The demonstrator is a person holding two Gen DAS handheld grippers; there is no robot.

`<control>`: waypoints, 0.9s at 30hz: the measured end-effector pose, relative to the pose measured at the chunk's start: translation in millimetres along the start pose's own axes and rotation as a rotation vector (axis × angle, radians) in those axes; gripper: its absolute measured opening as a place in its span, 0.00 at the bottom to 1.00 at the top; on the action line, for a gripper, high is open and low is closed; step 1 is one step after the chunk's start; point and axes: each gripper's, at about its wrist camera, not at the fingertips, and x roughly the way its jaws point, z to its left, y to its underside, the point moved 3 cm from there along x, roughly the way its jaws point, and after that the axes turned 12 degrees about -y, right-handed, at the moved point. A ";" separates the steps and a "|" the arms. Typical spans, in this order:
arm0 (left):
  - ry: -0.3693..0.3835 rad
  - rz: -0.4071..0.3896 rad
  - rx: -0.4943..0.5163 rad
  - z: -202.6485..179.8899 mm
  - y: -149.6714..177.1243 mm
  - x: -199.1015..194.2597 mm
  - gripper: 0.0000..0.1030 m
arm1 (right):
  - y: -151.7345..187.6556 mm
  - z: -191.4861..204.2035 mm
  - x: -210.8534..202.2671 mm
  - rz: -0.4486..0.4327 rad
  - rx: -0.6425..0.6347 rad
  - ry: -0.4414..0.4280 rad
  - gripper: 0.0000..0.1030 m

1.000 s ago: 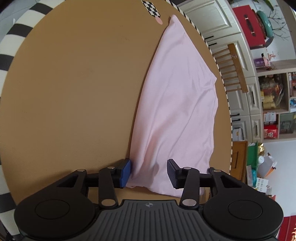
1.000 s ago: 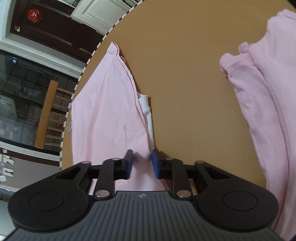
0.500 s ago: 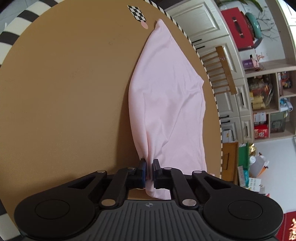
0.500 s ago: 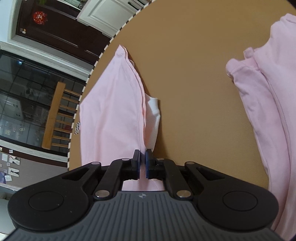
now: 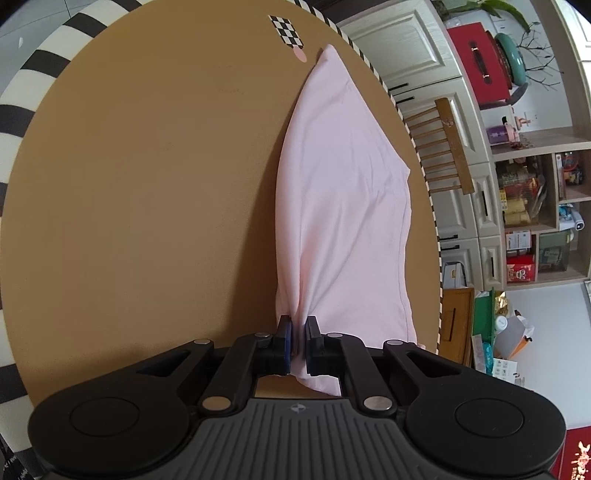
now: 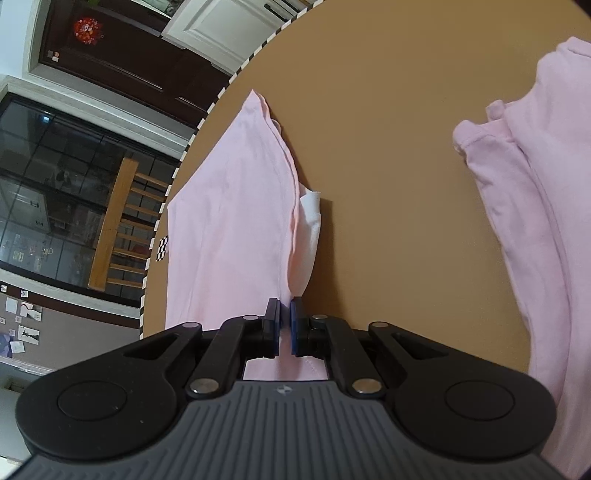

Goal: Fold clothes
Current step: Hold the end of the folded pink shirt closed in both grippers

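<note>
A pale pink garment [image 5: 343, 206] lies on the round brown table [image 5: 147, 184] near its right edge. My left gripper [image 5: 297, 341] is shut on a bunched near corner of it, lifting the cloth into a ridge. In the right wrist view the same kind of pink garment [image 6: 236, 221] lies along the table's left edge, with a white inner piece [image 6: 310, 218] showing. My right gripper [image 6: 283, 321] is shut on its near edge.
A second pink garment [image 6: 535, 206] lies crumpled at the right of the right wrist view. A checkered marker [image 5: 288, 31] is at the table's far edge. A wooden chair [image 5: 443, 147] and cabinets [image 5: 472, 221] stand beyond the table.
Both grippers closed from open onto the pink garment's near edge and lifted it slightly, gathering the cloth into folds between the fingers.
</note>
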 end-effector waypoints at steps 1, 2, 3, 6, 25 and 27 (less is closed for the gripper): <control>0.002 0.000 0.001 -0.2 0.2 -0.2 0.07 | -0.3 0.7 -0.4 -0.001 -0.003 0.001 0.05; 0.004 0.000 0.002 -0.4 0.4 -0.4 0.07 | -0.8 0.2 -1.3 -0.005 0.000 0.004 0.05; 0.006 0.000 0.004 -0.6 0.6 -0.6 0.07 | -1.3 -0.5 -2.2 -0.008 0.004 0.005 0.05; 0.003 -0.004 0.014 0.4 2.4 -1.8 0.07 | -1.1 -1.7 -4.5 -0.012 0.008 0.004 0.05; -0.020 0.029 -0.006 14.5 11.4 3.3 0.07 | 11.2 -20.3 -2.2 -0.008 0.084 0.057 0.35; -0.021 0.036 -0.013 16.0 10.8 6.5 0.07 | 9.5 -21.0 3.6 0.000 0.090 0.048 0.31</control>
